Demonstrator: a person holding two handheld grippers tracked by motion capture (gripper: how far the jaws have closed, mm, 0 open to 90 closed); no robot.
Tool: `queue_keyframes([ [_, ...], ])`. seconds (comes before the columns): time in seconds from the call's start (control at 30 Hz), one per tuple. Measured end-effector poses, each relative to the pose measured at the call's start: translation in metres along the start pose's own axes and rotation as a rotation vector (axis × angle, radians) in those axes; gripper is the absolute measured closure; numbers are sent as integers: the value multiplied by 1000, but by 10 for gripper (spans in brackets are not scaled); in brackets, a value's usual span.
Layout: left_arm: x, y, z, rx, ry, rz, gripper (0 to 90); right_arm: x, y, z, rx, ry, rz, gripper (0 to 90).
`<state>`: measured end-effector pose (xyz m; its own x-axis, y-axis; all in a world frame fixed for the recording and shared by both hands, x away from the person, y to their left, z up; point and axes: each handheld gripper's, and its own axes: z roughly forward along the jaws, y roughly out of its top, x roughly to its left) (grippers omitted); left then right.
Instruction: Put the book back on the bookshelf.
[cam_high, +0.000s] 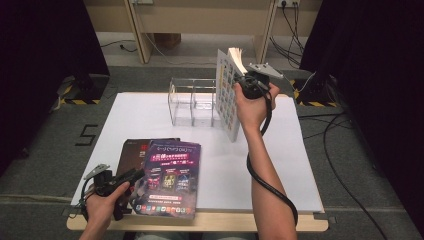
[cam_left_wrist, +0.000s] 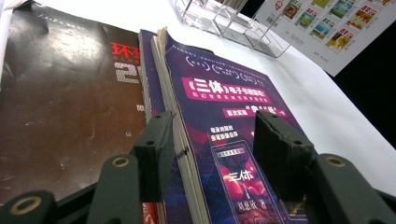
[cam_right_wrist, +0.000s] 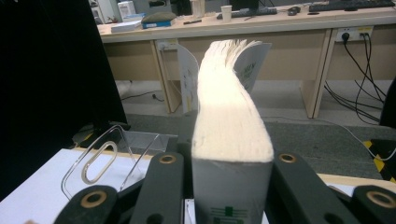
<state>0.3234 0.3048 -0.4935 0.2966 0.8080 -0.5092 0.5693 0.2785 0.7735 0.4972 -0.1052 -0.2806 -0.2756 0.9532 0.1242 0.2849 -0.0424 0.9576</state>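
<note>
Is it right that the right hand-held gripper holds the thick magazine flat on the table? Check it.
Not flat: in the high view the right hand-held gripper holds the thick magazine upright beside the clear rack, its lower corner near the table.

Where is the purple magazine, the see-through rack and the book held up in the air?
purple magazine (cam_high: 169, 177), high view, middle of its front cover.
see-through rack (cam_high: 192, 102), high view, its middle divider wall.
held-up book (cam_right_wrist: 231, 126), right gripper view, its cream page edges.
</note>
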Motion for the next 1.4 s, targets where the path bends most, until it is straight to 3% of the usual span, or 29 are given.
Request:
queue_keyframes([
  [1.4, 1, 0, 0, 2, 1, 1, 478, 1, 11, 19, -23, -14, 18, 746],
])
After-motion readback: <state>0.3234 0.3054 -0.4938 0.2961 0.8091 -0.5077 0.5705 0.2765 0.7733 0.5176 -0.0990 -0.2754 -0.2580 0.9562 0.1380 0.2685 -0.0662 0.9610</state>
